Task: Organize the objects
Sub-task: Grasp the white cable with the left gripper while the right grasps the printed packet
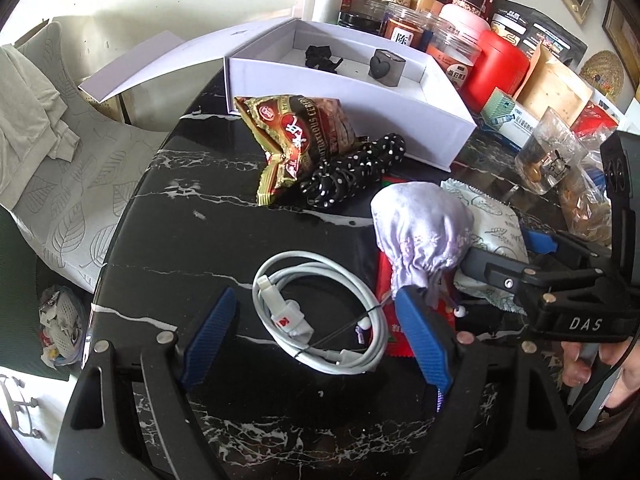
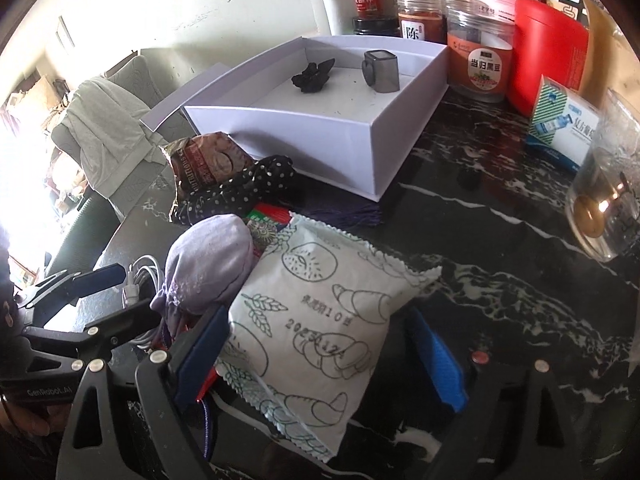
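- Left claw (image 1: 316, 332) spread wide, pointing down at the black marble surface (image 1: 192, 248); coiled white cable (image 1: 320, 312) lies between its blue fingers (image 1: 210, 336), nothing gripped.
- Right claw (image 2: 324, 356) also wide, straddling the white printed snack packet (image 2: 320, 320); pads not pressing on it.
- Lilac cloth pouch (image 1: 420, 232) sits between the two claws, crowding the left claw's right finger.
- Cereal packet (image 1: 296, 140) and polka-dot hair tie (image 1: 352, 172) lie just beside the front wall of the open white box (image 1: 360, 100).
- Box holds a black clip (image 2: 312, 76) and a small grey case (image 2: 380, 72); floor otherwise bare.
- Jars crowd the box's far side; a glass (image 2: 608, 200) stands near the right edge.
- Open marble left of the cable, up to the rounded edge.
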Demonstrator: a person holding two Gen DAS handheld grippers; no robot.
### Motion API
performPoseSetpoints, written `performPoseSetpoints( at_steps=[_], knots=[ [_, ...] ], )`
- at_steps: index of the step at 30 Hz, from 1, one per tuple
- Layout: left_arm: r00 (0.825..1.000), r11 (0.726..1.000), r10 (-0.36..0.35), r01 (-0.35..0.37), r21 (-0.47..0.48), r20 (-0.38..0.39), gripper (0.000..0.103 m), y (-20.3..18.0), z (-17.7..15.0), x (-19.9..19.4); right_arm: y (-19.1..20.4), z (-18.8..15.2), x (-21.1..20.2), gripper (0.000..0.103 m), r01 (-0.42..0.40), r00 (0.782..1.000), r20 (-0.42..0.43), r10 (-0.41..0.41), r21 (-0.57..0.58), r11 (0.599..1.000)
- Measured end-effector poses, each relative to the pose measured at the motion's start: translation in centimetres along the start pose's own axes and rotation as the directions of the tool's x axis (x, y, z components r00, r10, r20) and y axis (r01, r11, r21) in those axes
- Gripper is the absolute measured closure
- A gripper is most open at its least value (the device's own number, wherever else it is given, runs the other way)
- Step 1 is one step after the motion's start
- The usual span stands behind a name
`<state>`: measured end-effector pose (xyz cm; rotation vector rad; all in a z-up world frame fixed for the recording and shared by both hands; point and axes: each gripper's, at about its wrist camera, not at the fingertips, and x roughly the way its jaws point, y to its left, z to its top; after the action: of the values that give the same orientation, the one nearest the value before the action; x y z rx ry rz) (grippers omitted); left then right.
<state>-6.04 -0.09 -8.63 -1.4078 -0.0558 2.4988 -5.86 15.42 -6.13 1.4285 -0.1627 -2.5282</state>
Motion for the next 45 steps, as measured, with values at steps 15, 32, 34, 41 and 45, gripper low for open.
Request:
performPoseSetpoints(
  at_steps=[15, 32, 34, 41, 45],
  knots=[
    [0.999, 0.992, -0.029, 0.032, 0.119, -0.028, 0.036, -2.2, -2.3, -1.0, -0.3, -1.4, -1.5, 0.03, -0.041, 0.999, -0.019, 0.04, -0.03, 0.999],
    [0.998, 0.979, -0.009, 0.021, 0.204, -0.06, 0.034, -4.2, -6.0, -3.0, 0.2, -5.3, -4.7, 0.03, -0.032, 0.999, -0.011, 0.031, -0.137, 0.99],
    [0.998, 0.971, 0.032, -0.017, 0.239, -0.059, 0.032, -4.9, -6.1, -2.7, 0.2, -5.3, -4.6, 0.03, -0.03, 1.0, -0.008, 0.03, -0.136, 0.99],
    [0.999, 0.969, 0.021, -0.013, 0.246, -0.031, 0.029, -5.4, -6.5, -2.7, 0.9, -5.5, -4.4, 0.029, 0.002, 1.0, -0.002, -0.003, -0.174, 0.985],
    [1.0, 0.97, 0.011, -0.004, 0.244, -0.029, 0.037, -5.1, -6.5, -2.9, 0.8, -5.7, -4.2, 0.03, -0.005, 1.0, 0.002, 0.005, -0.167, 0.986]
  ],
)
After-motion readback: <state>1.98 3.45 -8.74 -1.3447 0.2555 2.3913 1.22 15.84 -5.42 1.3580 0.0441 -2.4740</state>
